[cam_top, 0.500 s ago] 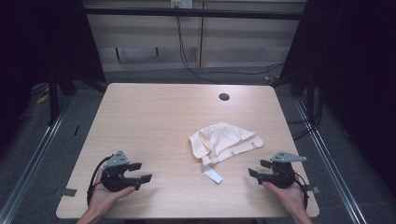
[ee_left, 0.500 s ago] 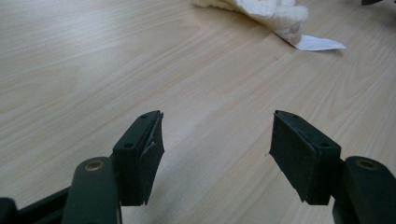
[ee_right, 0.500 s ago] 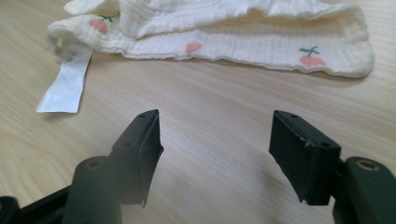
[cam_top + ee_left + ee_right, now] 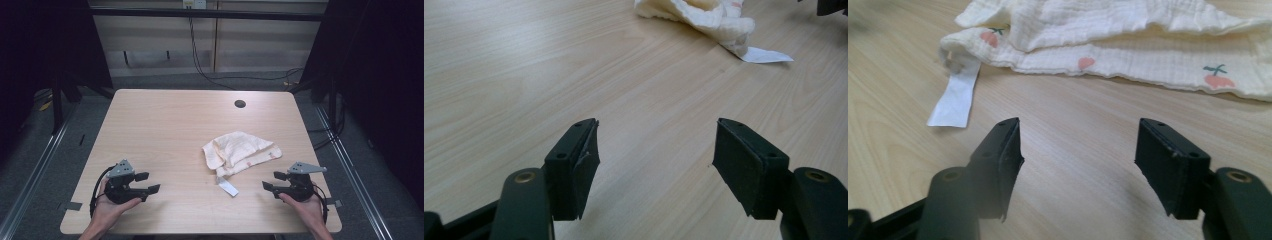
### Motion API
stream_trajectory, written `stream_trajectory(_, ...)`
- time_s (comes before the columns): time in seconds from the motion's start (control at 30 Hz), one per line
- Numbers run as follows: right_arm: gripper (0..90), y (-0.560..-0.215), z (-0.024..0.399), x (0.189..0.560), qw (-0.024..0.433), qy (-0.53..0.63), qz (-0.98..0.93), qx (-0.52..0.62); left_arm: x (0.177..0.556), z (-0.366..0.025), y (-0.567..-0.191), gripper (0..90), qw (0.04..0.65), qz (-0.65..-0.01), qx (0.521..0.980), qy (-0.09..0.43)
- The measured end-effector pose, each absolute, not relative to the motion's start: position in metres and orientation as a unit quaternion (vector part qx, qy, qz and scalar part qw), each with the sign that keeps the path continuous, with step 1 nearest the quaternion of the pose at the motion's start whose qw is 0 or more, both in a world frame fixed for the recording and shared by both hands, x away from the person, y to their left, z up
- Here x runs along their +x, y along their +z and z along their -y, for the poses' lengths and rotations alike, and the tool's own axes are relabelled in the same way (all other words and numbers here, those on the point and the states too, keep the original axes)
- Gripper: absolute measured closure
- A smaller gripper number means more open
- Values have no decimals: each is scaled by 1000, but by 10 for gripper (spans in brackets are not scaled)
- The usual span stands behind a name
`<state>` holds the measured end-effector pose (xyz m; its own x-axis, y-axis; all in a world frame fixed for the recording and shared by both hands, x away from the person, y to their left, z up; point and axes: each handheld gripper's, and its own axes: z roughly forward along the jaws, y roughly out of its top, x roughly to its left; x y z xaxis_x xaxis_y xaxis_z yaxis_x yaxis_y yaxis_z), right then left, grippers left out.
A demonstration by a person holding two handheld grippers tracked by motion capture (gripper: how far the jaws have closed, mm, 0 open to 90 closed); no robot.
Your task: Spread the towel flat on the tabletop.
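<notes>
Left gripper (image 4: 150, 183): jaws spread wide, nothing between the pads (image 4: 583, 170), bare wood beneath. Held low over the near left part of the table (image 4: 165, 125), resting in the person's left hand (image 4: 107, 207), pointing toward the table's middle. Ahead of those jaws and well apart from them, in the left gripper view, a crumpled cream cloth (image 4: 704, 15) near the top edge, with a white label (image 4: 764, 55) trailing from its nearest end onto the wood.

Right gripper (image 4: 269, 181): jaws likewise spread wide, gripping nothing, pads (image 4: 1175, 165) clear of the cloth (image 4: 1128, 45). Held low over the near right part of the table by the right hand (image 4: 305, 207), pointing inward toward the left gripper. Near the jaws in the right gripper view, not touching: the cloth's hemmed edge running across just ahead of the tips, printed with small pink hearts and pink fruit on green stems. White label (image 4: 955, 97) lying flat ahead and to the left of the left-hand jaw.

From above: cloth (image 4: 240, 152) bunched on the right half of the table, between the two grippers but much nearer the right one, a little farther from the person than both. Label (image 4: 229, 187) poking out of its near edge toward the person. Small dark round hole (image 4: 240, 104) in the tabletop near the far edge, well beyond the cloth. Cables (image 4: 210, 65) on the floor behind the table.
</notes>
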<state>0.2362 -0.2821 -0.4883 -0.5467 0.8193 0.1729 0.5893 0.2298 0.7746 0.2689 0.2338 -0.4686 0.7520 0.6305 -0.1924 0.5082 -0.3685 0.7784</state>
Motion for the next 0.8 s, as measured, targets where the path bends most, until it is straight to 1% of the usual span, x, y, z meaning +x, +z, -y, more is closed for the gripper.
stream_trajectory(0.07,346,-487,282,235,127,428,-770,456,266,-238,-470,353,442,-346,825,70)
stream_trajectory(0.2,359,-481,277,235,127,425,-778,445,260,-244,-468,354,446,-340,825,71)
stream_trajectory(0.3,340,-477,271,236,132,426,-783,433,260,-248,-465,389,457,-340,819,68)
stream_trajectory(0.5,344,-471,263,244,131,432,-787,420,262,-248,-466,389,454,-339,821,67)
stream_trajectory(0.57,352,-467,259,249,128,433,-790,415,262,-246,-467,453,448,-338,825,69)
stream_trajectory(0.6,352,-467,259,249,128,433,-790,415,262,-246,-467,459,448,-338,825,69)
stream_trajectory(0.67,365,-462,257,255,128,433,-793,409,262,-245,-468,450,446,-336,827,68)
stream_trajectory(0.8,361,-454,256,265,128,433,-795,405,264,-243,-469,419,442,-336,829,69)
